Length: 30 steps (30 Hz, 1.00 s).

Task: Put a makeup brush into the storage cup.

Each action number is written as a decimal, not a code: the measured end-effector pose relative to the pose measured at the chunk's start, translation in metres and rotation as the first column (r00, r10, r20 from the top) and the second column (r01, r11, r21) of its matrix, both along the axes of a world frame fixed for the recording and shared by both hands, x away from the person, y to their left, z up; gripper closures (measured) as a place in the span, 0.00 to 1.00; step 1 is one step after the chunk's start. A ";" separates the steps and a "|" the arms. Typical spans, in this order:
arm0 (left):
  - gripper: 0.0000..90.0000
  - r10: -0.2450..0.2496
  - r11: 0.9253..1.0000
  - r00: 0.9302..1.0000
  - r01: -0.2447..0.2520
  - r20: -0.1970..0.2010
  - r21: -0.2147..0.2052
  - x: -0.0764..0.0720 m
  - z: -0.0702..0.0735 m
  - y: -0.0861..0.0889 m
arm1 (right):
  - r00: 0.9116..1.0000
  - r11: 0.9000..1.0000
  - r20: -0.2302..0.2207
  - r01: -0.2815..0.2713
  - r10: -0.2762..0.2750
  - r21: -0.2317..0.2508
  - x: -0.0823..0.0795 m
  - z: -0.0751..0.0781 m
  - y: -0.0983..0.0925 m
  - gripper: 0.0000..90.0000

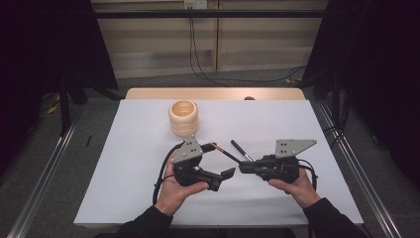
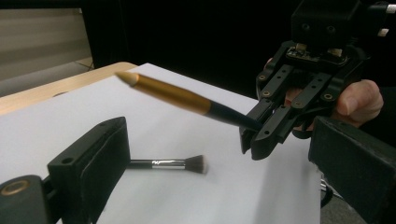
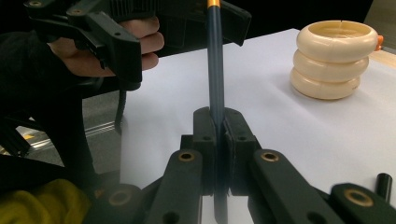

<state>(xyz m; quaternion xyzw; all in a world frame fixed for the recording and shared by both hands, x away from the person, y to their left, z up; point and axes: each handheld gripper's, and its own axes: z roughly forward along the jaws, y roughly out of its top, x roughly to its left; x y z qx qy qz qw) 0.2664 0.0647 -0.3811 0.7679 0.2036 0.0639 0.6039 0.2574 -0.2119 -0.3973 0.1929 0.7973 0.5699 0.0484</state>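
Observation:
My right gripper is shut on the dark handle of a makeup brush. The brush is lifted off the table, and its gold part points up and left toward my left gripper. My left gripper faces it from the left with its jaws wide open and nothing between them. A second brush, black with a silver band and dark bristles, lies flat on the white sheet. A cream ringed holder stands upright farther back on the left.
A white sheet covers the table, with a wooden edge showing at the back. Metal rails run along both sides. Cables lie on the floor behind the table.

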 end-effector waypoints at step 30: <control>0.46 0.003 0.996 0.998 -0.008 -0.055 -0.086 0.000 0.008 0.010 | 1.000 1.000 0.002 -0.008 0.008 -0.002 0.000 -0.005 0.006 0.94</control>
